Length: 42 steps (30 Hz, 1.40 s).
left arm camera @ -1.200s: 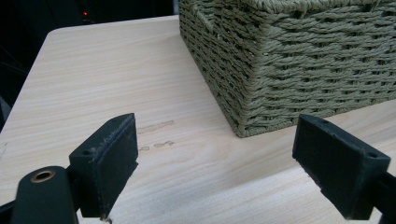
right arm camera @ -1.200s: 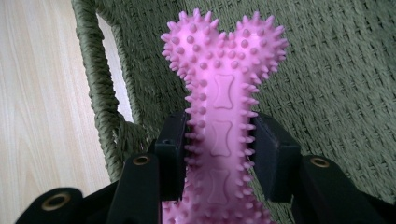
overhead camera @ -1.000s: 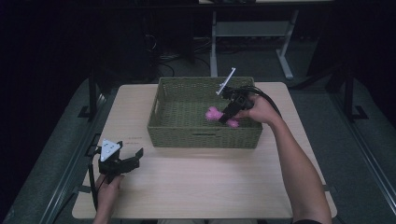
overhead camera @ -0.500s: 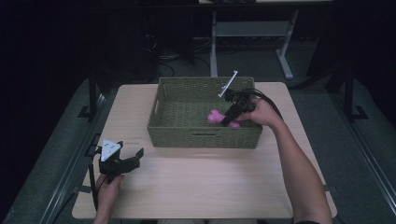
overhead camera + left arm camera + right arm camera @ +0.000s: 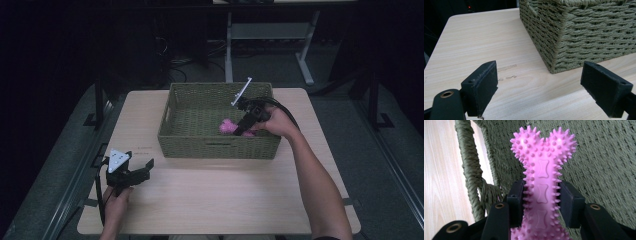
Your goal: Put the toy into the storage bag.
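Pink spiky bone toy (image 5: 541, 187) sits clamped at its shaft betw. the two black jaws of the right gripper (image 5: 542, 202), knobbed end pointing away from the cam; in the high view the toy (image 5: 229, 126) is inside the green woven basket (image 5: 186, 145), low over the floor, near the front-right part. Can't tell if it's resting on the weave or just above it. Judgement: the grasp is done; what's left is either lifting it clear or letting go, and the pics don't settle which. Edges: basket wall and rope rim (image 5: 470, 170) stand close beside the jaws, so a straight-up path looks safest; front wall is near too. Left gripper (image 5: 131, 175) rests at the table's (image 5: 225, 200) front-left, jaws spread wide, nothing betw. them, basket corner (image 5: 554, 57) ahead, lots of bare tabletop round it.
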Each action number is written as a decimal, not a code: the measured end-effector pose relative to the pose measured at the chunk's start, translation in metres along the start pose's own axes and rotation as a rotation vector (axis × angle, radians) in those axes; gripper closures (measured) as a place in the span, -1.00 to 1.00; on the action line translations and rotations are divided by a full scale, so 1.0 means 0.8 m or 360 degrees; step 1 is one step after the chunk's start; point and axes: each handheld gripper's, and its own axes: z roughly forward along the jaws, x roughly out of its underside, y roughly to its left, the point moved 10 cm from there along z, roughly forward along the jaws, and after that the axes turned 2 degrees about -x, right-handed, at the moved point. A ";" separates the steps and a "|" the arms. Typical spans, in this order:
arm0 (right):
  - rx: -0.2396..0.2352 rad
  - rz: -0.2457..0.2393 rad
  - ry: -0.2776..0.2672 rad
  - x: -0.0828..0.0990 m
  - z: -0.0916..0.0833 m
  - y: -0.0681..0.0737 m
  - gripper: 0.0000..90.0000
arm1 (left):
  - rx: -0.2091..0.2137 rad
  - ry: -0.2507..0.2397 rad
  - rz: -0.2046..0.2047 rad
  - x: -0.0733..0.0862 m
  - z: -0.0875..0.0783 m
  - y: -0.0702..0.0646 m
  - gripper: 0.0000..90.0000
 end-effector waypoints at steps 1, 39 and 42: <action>-0.0002 0.0005 -0.0001 -0.001 0.001 0.000 0.28 | -0.0001 -0.0001 0.0000 0.000 0.000 0.000 -0.70; 0.0030 0.0053 -0.0109 -0.002 -0.030 0.008 0.06 | 0.0005 0.0003 -0.0001 0.000 0.001 -0.003 -0.70; 0.0043 0.0058 -0.0113 -0.001 -0.034 0.008 0.04 | 0.0005 0.0002 -0.0002 0.000 0.001 -0.003 -0.70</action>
